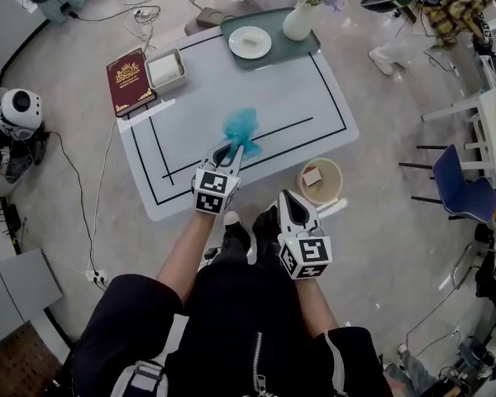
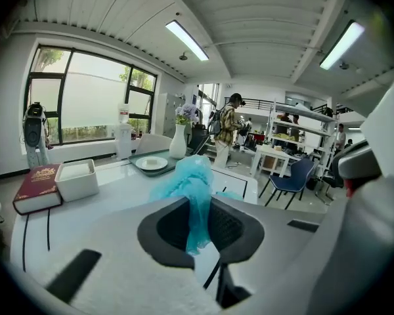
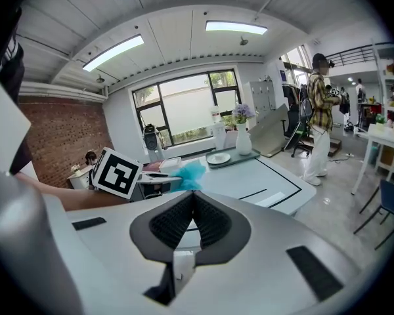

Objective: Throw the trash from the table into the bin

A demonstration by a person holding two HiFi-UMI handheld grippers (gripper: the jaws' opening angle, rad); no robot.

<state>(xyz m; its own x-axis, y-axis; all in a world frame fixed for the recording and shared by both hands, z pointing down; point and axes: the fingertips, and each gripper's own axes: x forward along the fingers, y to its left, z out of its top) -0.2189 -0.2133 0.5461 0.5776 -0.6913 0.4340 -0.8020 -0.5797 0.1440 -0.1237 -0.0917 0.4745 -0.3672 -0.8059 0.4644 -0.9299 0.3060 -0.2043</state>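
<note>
Book [image 1: 130, 81]: was laid on the table [image 1: 306, 98], at 10 o'clock of the trash.
Left gripper [image 1: 229, 151]: its jaws were pinched nearly together on a thin tail of the trash.
Trash [image 1: 242, 127]: a crumpled teal wad was held at 12 o'clock of those jaws, over the table.
Right gripper [image 1: 287, 197]: its jaws were closed, with nothing between them.
Bin [image 1: 301, 180]: was set on the floor at 4 o'clock of the trash, just beside the table edge; a scrap was seen inside.
Risk: only a thin tail was gripped, so the wad could be pulled loose or torn in the carry. If released early, it could be dropped short of the rim.
Writing: gold lettering was seen on the book cover, but none could be read.
</note>
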